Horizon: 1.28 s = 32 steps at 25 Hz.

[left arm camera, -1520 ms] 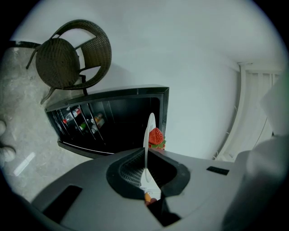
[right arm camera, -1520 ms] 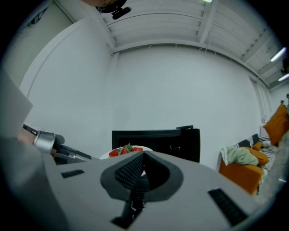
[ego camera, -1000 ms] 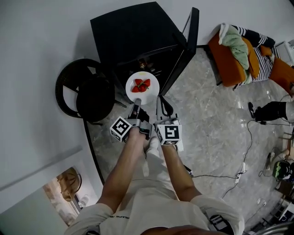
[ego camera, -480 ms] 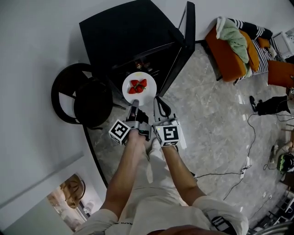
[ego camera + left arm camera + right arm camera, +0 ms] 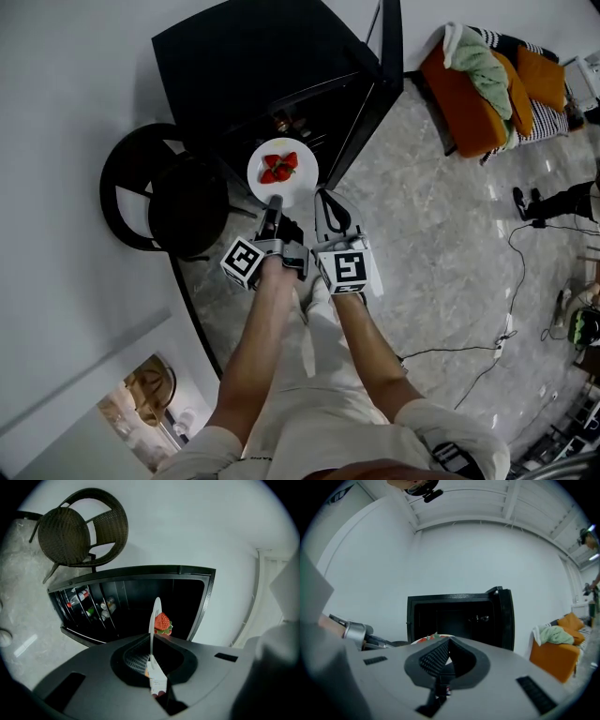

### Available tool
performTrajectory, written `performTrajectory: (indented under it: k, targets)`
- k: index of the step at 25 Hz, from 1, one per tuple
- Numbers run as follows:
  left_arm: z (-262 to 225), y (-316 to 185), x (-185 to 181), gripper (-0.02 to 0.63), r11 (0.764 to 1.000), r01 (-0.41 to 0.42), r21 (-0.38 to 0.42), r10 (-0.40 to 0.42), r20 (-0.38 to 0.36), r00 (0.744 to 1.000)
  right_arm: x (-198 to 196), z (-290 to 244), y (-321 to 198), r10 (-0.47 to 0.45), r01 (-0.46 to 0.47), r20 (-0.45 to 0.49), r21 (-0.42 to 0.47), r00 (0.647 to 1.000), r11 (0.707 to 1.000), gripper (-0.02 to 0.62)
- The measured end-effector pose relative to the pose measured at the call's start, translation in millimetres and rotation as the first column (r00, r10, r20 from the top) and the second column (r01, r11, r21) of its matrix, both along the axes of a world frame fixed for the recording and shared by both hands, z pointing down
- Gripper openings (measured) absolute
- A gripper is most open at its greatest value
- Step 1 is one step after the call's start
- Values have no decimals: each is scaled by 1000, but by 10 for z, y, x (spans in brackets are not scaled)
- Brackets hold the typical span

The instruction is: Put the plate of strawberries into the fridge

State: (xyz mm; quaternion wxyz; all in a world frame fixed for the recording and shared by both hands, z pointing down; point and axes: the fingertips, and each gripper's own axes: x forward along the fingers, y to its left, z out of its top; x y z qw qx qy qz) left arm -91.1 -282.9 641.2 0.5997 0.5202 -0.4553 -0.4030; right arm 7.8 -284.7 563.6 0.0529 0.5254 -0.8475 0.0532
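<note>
**Plate (image 5: 298, 190) and claws sink slightly before the open fridge (image 5: 244, 66)**

Straight ahead of the 2 claws gapes the fridge. Its door (image 5: 389, 56) juts out just right of the right claw (image 5: 321, 195), and a wicker chair (image 5: 178, 202) crowds the left. The left claw (image 5: 275, 201) is clenched on the plate's near rim, with the strawberries (image 5: 279, 167) beyond it. The right claw's jaws are pressed together beside that rim.

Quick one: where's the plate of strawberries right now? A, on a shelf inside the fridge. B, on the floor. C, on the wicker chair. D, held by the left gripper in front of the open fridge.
D: the left gripper is clamped on the rim of the white plate, which carries the strawberries in the air just short of the black fridge, whose door stands open.
</note>
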Motion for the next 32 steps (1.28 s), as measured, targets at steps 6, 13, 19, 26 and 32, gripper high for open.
performTrajectory:
  k: [6,13,19,26,32]
  targets:
    - [162,-66,-47,11,1000,5,-17,-5,-3,1000,-23,92,-62,0,0,4,-6,1000,1000,12]
    - [423,-175,-89,11,999,10,-47,-10,-1,1000,-74,212,-77,-2,3,5,-14,1000,1000,12]
    - [631,-306,-82,11,998,9,-70,-10,-8,1000,-59,291,-114,3,-3,7,-24,1000,1000,12]
    - [932,-366,-113,11,992,30,-122,-32,-13,999,-54,368,-117,0,0,-3,-19,1000,1000,12]
    - [1046,-512,-118,11,990,44,-131,-46,-14,999,-93,421,-147,-4,5,9,-34,1000,999,12]
